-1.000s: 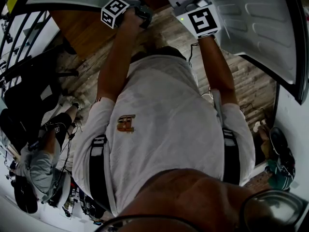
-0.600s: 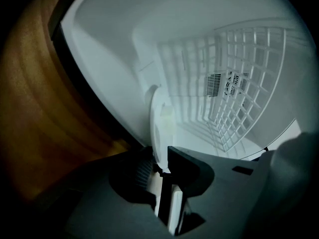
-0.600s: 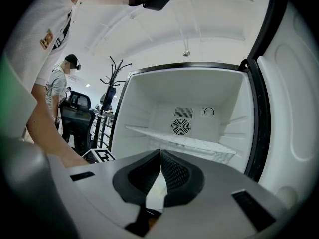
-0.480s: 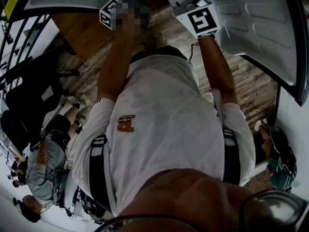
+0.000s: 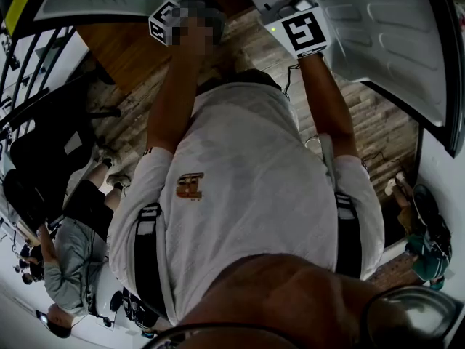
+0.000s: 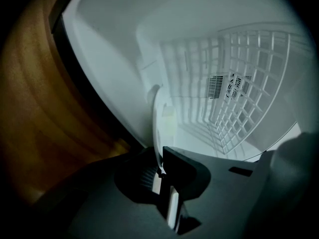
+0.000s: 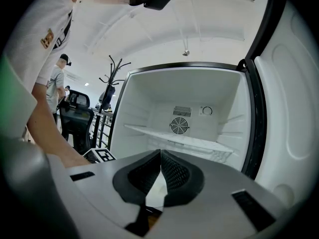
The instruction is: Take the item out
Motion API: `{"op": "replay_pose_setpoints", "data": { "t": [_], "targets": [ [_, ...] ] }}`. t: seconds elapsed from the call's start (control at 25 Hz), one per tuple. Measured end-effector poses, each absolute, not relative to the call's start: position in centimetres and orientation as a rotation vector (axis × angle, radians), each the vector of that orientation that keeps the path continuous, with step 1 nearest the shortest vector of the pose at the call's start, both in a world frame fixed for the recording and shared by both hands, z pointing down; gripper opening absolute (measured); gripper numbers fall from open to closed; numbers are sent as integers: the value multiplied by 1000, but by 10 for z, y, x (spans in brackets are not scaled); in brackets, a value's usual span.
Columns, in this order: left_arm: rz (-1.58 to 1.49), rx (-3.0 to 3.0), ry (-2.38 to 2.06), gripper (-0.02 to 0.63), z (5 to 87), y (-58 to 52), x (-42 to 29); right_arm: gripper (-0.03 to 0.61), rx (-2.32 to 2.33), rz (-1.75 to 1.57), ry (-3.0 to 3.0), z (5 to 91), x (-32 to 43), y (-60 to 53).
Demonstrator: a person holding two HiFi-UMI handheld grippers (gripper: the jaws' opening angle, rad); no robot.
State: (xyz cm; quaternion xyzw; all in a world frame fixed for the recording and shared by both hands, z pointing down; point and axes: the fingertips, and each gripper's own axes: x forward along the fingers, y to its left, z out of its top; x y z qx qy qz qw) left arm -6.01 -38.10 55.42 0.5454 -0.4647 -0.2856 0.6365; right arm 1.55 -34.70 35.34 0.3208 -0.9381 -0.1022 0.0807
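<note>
Left gripper view: jaws just closing on one white panel (image 6: 160, 123).

A shelf (image 7: 179, 141) is set across the open compartment (image 7: 144, 98), with a fan vent (image 7: 179, 125) above it on the back wall (a dial (image 7: 207, 111) up to its right). The door (image 7: 291, 108) is swung out to the right, and a wooden cabinet (image 5: 123, 49) is placed on the left. A thin panel (image 6: 158, 128) is set upright near the left wall.
</note>
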Motion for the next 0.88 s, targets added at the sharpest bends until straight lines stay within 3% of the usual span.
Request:
{"op": "replay_pose_setpoints", "data": {
  "t": [0.88],
  "targets": [
    [-782,1269,-1014,29,541,-379,-61,34,983,-263,-2789,361,21,-341]
  ]
}}
